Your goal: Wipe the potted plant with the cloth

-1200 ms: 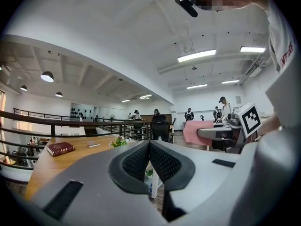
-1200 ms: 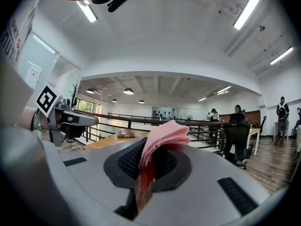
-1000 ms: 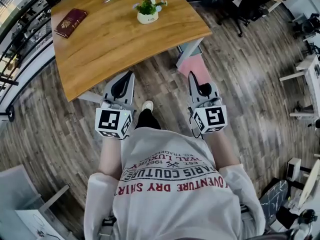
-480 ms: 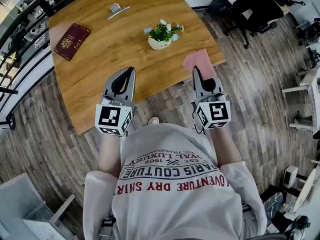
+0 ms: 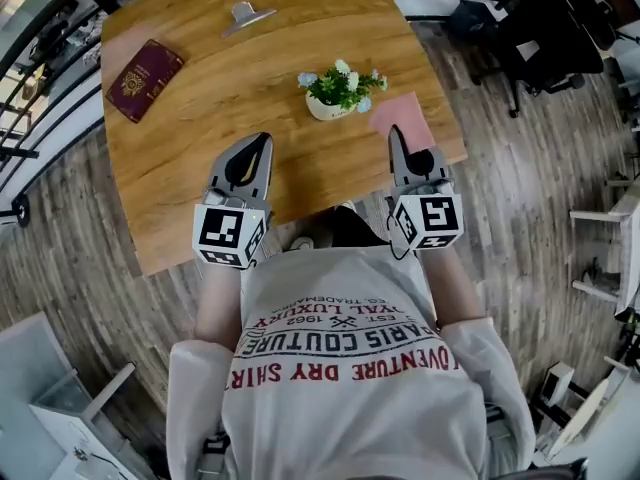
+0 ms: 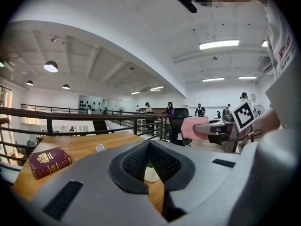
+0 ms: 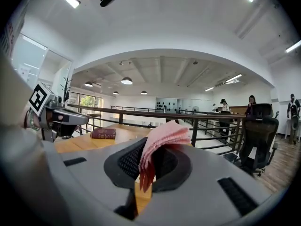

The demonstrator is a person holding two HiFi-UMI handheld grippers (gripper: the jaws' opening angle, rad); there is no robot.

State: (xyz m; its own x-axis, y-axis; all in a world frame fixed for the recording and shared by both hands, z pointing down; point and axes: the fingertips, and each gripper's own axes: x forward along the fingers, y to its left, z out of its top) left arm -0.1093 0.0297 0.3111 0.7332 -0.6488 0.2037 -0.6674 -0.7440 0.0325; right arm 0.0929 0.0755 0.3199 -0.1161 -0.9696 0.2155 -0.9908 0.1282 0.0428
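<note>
**Surface and room.** A wooden worktop [image 5: 250, 88] stood on a plank floor [image 5: 90, 218]. A black railing [image 5: 40, 38] ran beyond its far edge, and office chairs [image 5: 545, 38] stood off to the right. The room was a large open hall with ceiling lamps, and people stood in the distance.

**Task things.** The plant [image 5: 340, 90], in a white pot, stood on the worktop towards its right corner, ahead of me and nearer my right gripper [image 5: 396, 133]. That gripper was pinching a pink cloth [image 5: 410, 118]. The cloth was held above the worktop's right corner, just right of the plant, with a narrow gap between them. My left gripper [image 5: 262, 140] had its jaws pressed together on nothing and hung over the near edge, well left of the plant.

**Differences between views.**
- The head view alone showed the whole layout.
- The left gripper view showed only the pot's white side, through the hollow behind its closed jaws. It also showed the cloth from the side, sticking out of the right gripper.
- The right gripper view showed the cloth folded and draped across its own jaws. This hid the plant entirely.

**Other things.** A dark red book [image 5: 145, 66] lay near the far left corner and a metal clip [image 5: 247, 15] near the far edge. Both were well apart from the plant. Nothing lay between either gripper and the plant.
</note>
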